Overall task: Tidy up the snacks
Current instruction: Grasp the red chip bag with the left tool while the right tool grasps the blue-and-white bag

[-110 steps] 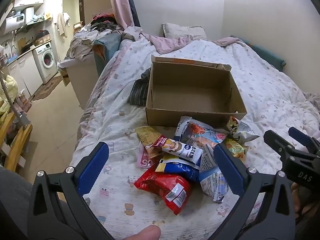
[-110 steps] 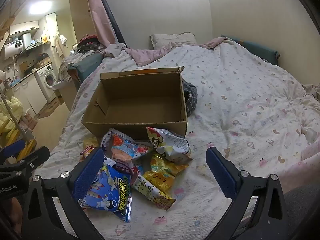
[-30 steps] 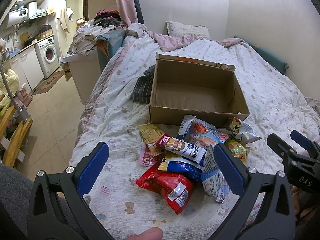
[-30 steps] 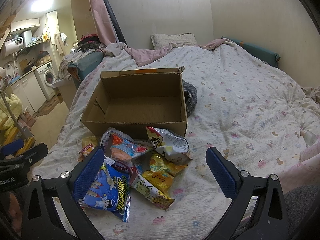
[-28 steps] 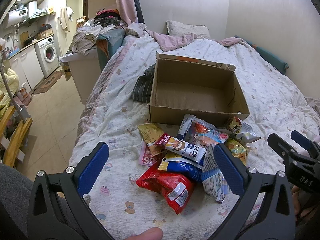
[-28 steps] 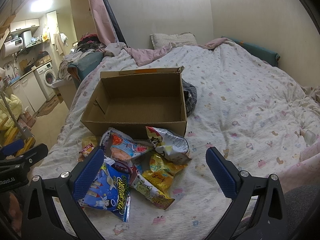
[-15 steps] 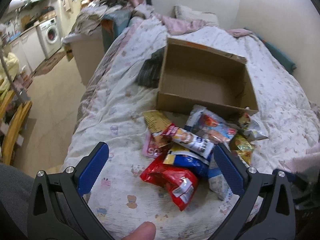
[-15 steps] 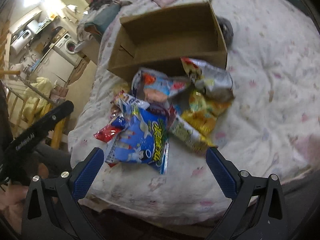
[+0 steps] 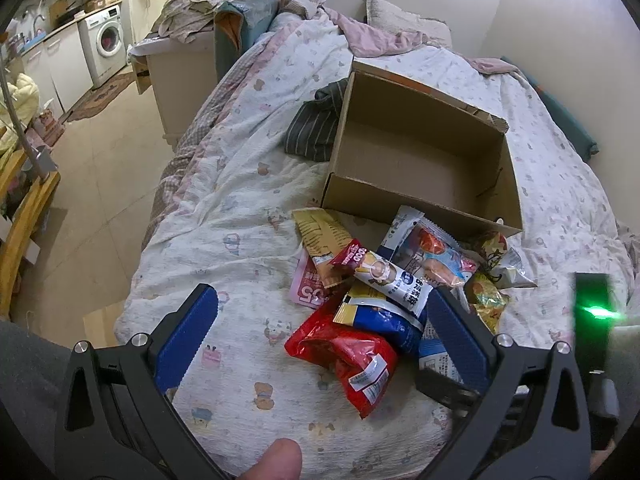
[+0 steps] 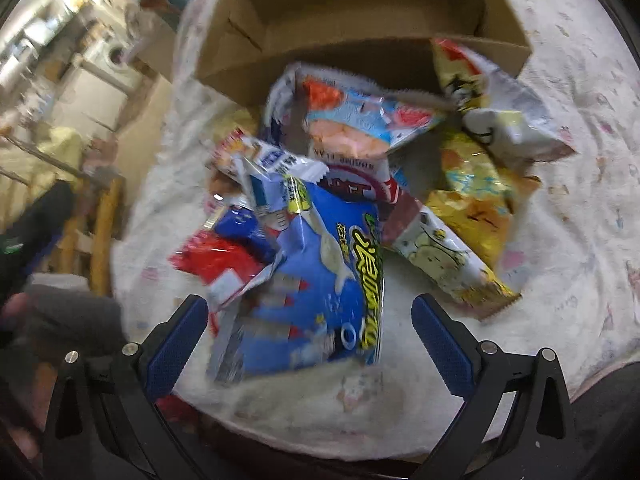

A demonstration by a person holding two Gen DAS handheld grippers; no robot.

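Observation:
An open, empty cardboard box sits on the bed, also in the right wrist view. A pile of snack packets lies in front of it: a red bag, a white bar packet, a light blue packet. My left gripper is open above the red bag. My right gripper is open just over a big blue bag, with yellow packets to its right. The right wrist view is blurred.
The bed has a patterned white quilt; its left edge drops to the floor. A dark striped cloth lies left of the box. A pillow and washing machine are farther back.
Both grippers have dropped toward the snack pile. The right one moved most and now hovers close over the blue bag. Both stay open.

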